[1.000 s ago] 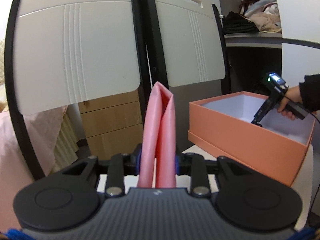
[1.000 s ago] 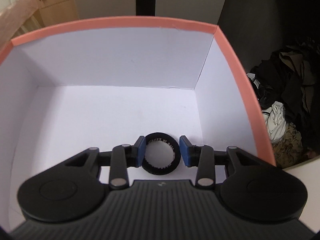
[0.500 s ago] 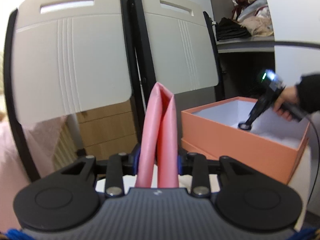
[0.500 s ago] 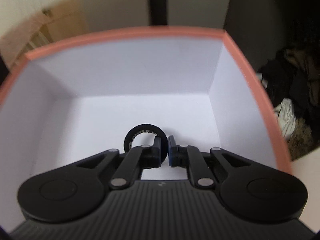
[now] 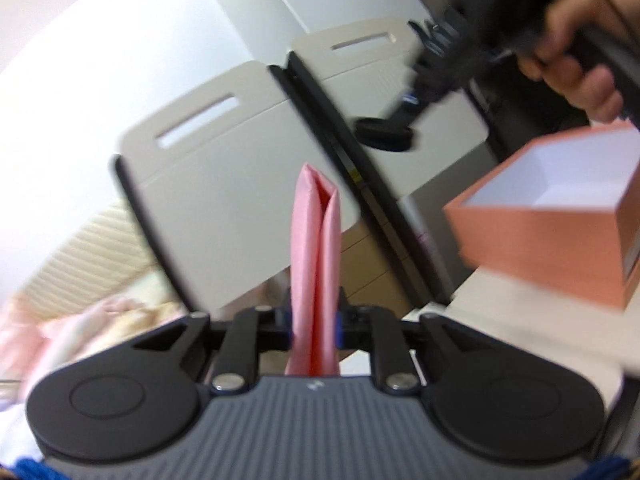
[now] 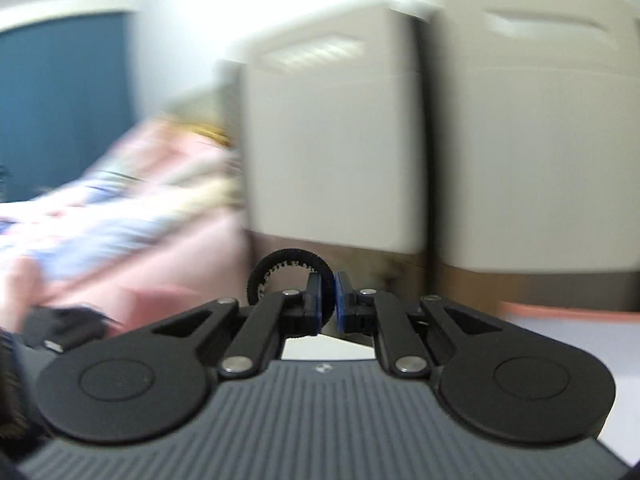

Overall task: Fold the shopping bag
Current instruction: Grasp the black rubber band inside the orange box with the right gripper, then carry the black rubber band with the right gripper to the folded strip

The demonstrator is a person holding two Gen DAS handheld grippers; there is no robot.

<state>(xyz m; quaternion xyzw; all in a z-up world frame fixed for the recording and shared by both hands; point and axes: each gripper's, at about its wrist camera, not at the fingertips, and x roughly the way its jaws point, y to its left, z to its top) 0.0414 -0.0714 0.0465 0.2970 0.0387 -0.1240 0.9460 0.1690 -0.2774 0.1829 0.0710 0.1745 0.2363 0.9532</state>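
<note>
Gaping orange box [image 5: 536, 248], white-lined

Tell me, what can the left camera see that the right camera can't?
Only the left camera shows the folded pink bag standing between the left gripper, whose fingers are closing on it, the inside of the orange box, and the hand carrying the right gripper. Only the right camera shows the blurry pink and blue bedding and a blue wall panel. Both show the black ring pinched in the right gripper, and the pale folded chairs behind.
</note>
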